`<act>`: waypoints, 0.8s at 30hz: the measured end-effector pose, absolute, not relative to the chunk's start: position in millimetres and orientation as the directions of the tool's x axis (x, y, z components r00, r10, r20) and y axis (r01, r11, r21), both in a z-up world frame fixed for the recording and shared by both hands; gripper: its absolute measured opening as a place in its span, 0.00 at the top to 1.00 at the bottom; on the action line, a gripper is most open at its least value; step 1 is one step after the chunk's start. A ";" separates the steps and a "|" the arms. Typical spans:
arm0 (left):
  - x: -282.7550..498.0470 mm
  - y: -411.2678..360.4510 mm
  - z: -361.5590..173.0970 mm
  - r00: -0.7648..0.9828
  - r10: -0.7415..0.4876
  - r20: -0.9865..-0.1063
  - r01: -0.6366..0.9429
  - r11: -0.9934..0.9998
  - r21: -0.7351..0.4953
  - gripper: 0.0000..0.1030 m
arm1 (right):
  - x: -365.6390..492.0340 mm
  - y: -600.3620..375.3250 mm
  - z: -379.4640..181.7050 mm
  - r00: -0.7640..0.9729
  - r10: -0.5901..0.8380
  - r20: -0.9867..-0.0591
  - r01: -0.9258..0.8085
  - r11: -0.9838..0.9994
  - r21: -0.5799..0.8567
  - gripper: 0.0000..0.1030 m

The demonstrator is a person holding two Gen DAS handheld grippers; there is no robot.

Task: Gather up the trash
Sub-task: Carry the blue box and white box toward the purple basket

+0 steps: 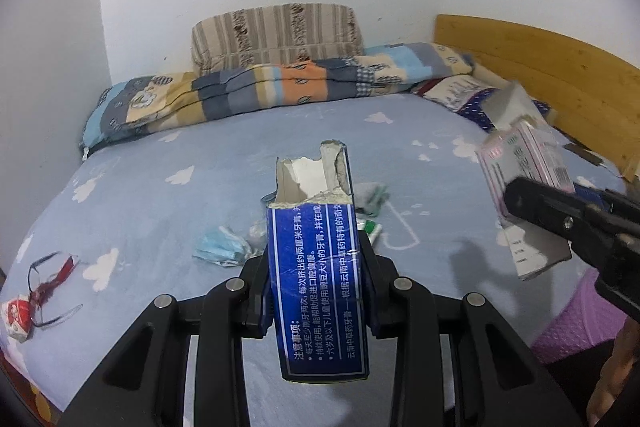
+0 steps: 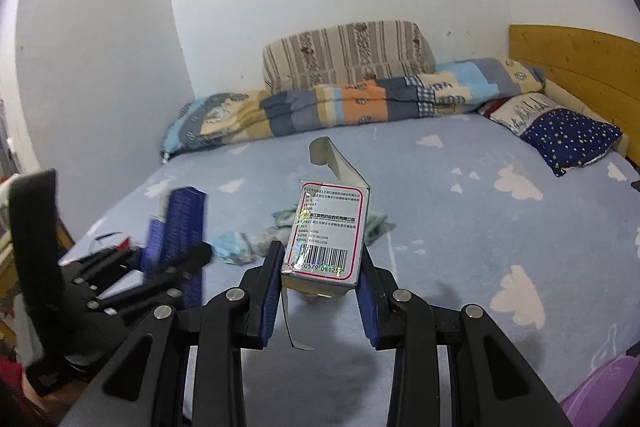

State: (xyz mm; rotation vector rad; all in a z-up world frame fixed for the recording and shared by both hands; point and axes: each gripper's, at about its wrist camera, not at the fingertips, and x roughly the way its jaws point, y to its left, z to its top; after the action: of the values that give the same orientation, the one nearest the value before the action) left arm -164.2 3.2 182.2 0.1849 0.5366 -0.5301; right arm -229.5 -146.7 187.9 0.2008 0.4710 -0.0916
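Trash: my left gripper (image 1: 318, 291) pinches a torn blue box (image 1: 316, 267), my right gripper (image 2: 320, 285) a white box (image 2: 330, 235); both seem light, crushable, best held mid-body.

A crumpled mask (image 1: 222, 249) lies on the bed (image 1: 200, 147), before the rolled quilt (image 1: 260, 87).

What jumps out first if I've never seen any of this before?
Two black grippers held over a bed, each clamping a box: the left gripper holds a torn blue carton, the right gripper a white barcoded box. Behind them, crumpled blue masks lie mid-bed.
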 end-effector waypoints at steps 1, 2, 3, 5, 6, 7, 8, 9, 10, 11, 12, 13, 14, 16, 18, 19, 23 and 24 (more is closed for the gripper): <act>-170.3 3.3 189.1 0.726 -0.445 -0.525 0.539 0.842 0.031 0.68 | -233.7 -144.4 192.5 0.891 -0.037 -0.453 0.129 0.976 0.173 0.65; -178.5 2.3 199.6 0.723 -0.463 -0.513 0.554 0.832 0.032 0.68 | -241.4 -141.5 201.4 0.898 -0.034 -0.438 0.121 0.977 0.174 0.65; -183.7 1.9 205.5 0.723 -0.471 -0.505 0.562 0.827 0.033 0.68 | -248.3 -140.1 209.7 0.906 -0.031 -0.421 0.115 0.978 0.174 0.65; -198.6 0.1 227.9 0.721 -0.504 -0.476 0.590 0.806 0.039 0.68 | -261.9 -139.5 226.9 0.922 -0.031 -0.387 0.108 0.978 0.177 0.65; -202.8 -0.9 234.8 0.719 -0.514 -0.468 0.599 0.800 0.042 0.68 | -269.3 -139.7 236.6 0.929 -0.037 -0.368 0.109 0.978 0.176 0.65; -209.0 -2.0 244.7 0.716 -0.527 -0.458 0.610 0.791 0.045 0.68 | -278.2 -141.5 248.3 0.938 -0.039 -0.344 0.107 0.978 0.181 0.65; -216.2 -2.9 257.5 0.709 -0.547 -0.446 0.627 0.778 0.043 0.68 | -285.0 -142.5 257.1 0.945 -0.039 -0.325 0.104 0.977 0.186 0.65; -219.7 -4.3 264.2 0.700 -0.559 -0.444 0.637 0.770 0.037 0.68 | -291.4 -144.3 266.1 0.950 -0.042 -0.309 0.104 0.977 0.188 0.65; -223.7 -5.1 273.0 0.687 -0.575 -0.444 0.652 0.758 0.028 0.68 | -296.8 -146.0 273.7 0.954 -0.048 -0.296 0.107 0.976 0.187 0.65; -228.7 -6.0 282.4 0.675 -0.591 -0.442 0.666 0.746 0.020 0.68 | -304.0 -149.4 284.0 0.959 -0.054 -0.277 0.109 0.976 0.188 0.65; -232.7 -7.0 288.9 0.665 -0.604 -0.440 0.677 0.735 0.015 0.68 | -310.0 -152.4 291.8 0.963 -0.059 -0.262 0.111 0.976 0.190 0.65; -237.7 -8.8 297.2 0.648 -0.621 -0.440 0.695 0.719 0.007 0.68 | -318.6 -156.6 301.4 0.967 -0.068 -0.246 0.118 0.974 0.193 0.65; -240.9 -10.3 301.7 0.638 -0.632 -0.440 0.704 0.710 0.002 0.68 | -324.8 -160.3 307.9 0.969 -0.078 -0.235 0.126 0.972 0.196 0.65; -248.1 -16.5 308.6 0.617 -0.650 -0.443 0.724 0.690 -0.005 0.68 | -340.9 -169.4 317.1 0.972 -0.094 -0.214 0.140 0.968 0.208 0.65; -254.3 -22.7 309.0 0.602 -0.661 -0.449 0.738 0.674 -0.003 0.68 | -355.4 -176.3 319.1 0.970 -0.119 -0.214 0.164 0.964 0.210 0.65; -258.3 -27.6 306.9 0.589 -0.669 -0.454 0.749 0.662 -0.004 0.68 | -362.3 -180.2 318.0 0.967 -0.132 -0.217 0.178 0.962 0.209 0.65; -260.6 -52.4 293.3 0.528 -0.696 -0.488 0.789 0.615 -0.024 0.68 | -389.0 -200.1 292.7 0.945 -0.179 -0.274 0.243 0.944 0.222 0.65; -264.3 -56.9 291.2 0.520 -0.698 -0.492 0.793 0.608 -0.025 0.68 | -392.9 -204.9 285.4 0.938 -0.187 -0.292 0.258 0.939 0.228 0.65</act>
State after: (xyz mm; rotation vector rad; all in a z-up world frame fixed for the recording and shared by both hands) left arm -264.3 -56.9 291.2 0.2134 0.4895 -0.9024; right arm -392.9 -204.9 285.3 0.2670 0.2701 -0.2304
